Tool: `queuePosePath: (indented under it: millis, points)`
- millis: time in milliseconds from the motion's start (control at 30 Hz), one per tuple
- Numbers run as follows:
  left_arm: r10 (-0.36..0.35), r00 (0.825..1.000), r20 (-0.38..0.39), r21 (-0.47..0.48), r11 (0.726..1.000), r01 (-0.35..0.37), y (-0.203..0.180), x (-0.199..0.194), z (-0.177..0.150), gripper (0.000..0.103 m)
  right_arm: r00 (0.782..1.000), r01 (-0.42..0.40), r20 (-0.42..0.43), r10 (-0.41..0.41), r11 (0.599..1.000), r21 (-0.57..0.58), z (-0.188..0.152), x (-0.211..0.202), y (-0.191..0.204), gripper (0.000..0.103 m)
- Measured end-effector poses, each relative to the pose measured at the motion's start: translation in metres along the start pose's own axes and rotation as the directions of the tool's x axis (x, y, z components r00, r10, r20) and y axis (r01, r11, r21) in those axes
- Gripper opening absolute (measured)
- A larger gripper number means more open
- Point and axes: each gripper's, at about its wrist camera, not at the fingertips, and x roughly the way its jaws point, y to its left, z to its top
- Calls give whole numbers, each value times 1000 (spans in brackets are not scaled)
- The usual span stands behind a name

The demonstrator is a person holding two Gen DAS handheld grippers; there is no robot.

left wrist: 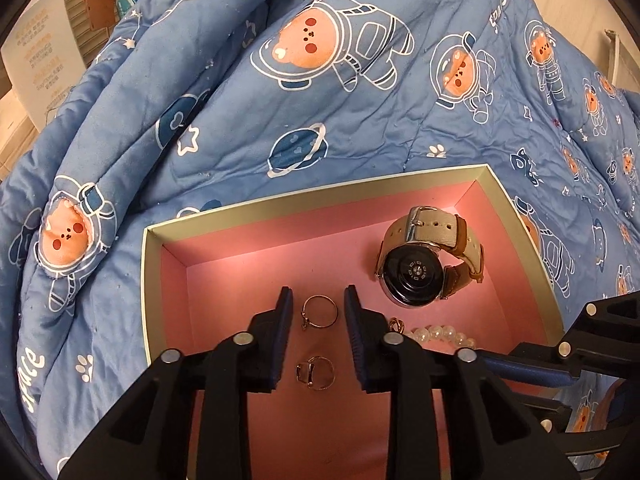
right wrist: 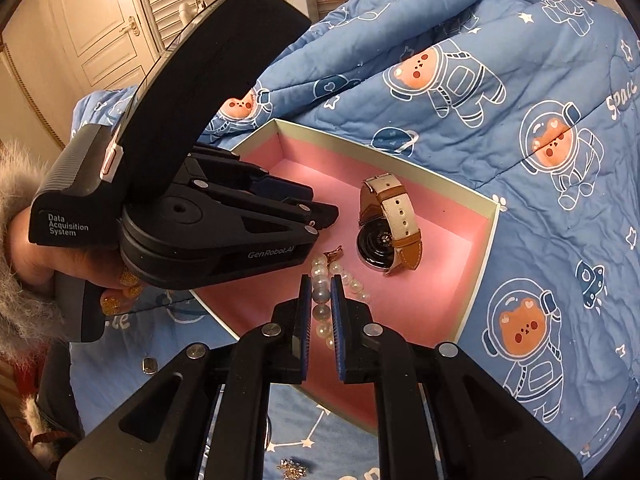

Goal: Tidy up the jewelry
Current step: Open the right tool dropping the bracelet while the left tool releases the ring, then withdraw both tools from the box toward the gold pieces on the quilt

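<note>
A pink box (left wrist: 360, 240) with pale walls is seen on a blue blanket (left wrist: 280, 120), and the jewelry is kept inside it. A watch (left wrist: 416, 276) lies near the far right corner of the box. Its round dark back is turned up, and its cream and brown strap (right wrist: 394, 216) is looped over it, with the loose end pointed toward the right gripper's camera. A thin ring (left wrist: 319, 312) lies flat on the pink floor between the tips of the left gripper (left wrist: 318, 308). A second ring (left wrist: 315, 373) with a small stone lies flat, nearer the left camera. Neither ring is touched. The left jaws are held wide apart.

A string of pearls (right wrist: 320, 312) is laid in a line that runs from the watch side toward the right camera. The right gripper (right wrist: 321, 300) is set around this string, with a bead right between its blue pads (right wrist: 306, 312). The jaws are nearly together, but it cannot be told if the bead is pinched. A small gold clasp (right wrist: 334, 254) is seen at the far end of the pearls.

Part of the pearls is hidden behind the grippers. A small square thing (right wrist: 149, 365) and a gold starry piece (right wrist: 292, 469) lie on the blanket outside the box; they are hard to make out.

The blanket is covered with bears in space suits. A cream door (right wrist: 96, 40) and slatted panels (right wrist: 168, 4) are seen behind.
</note>
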Motion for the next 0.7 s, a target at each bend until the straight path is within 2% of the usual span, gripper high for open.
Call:
queuePosePath:
  millis: [133,200,267,333,367,400,500,567,700]
  points:
    - [-3,999,42,15,1000,3,-3,-12,-1,45,1000,0,-2,0,1000,-10,-1,2,3,10]
    - [18,997,76,22,1000,-20,-3,-21,-2,62,1000,2,0,-2,1000,-12,-2,2,2,10]
    - [14,994,110,22,1000,-17,-1,-32,-2,65,1000,-3,7,3,1000,-11,-4,0,1,13]
    - [0,990,138,13,1000,-2,3,-44,-2,69,1000,-4,19,4,1000,-6,-6,-3,0,28]
    - [1,988,156,5,1000,-1,5,-50,-2,75,1000,-4,31,4,1000,-1,-7,-6,-1,45]
    - [2,985,173,-4,1000,-1,7,-56,-3,80,999,-2,46,1,1000,6,-7,-10,-1,53]
    - [-2,975,222,-47,999,12,16,-73,-8,90,996,-4,85,1,999,35,-10,-20,-3,55]
    - [-3,965,262,-70,997,22,22,-85,-17,95,994,-6,106,1,999,52,-11,-27,-3,62]
    - [-24,947,319,-101,993,59,27,-104,-43,96,988,8,156,-19,997,73,-18,-45,2,63]
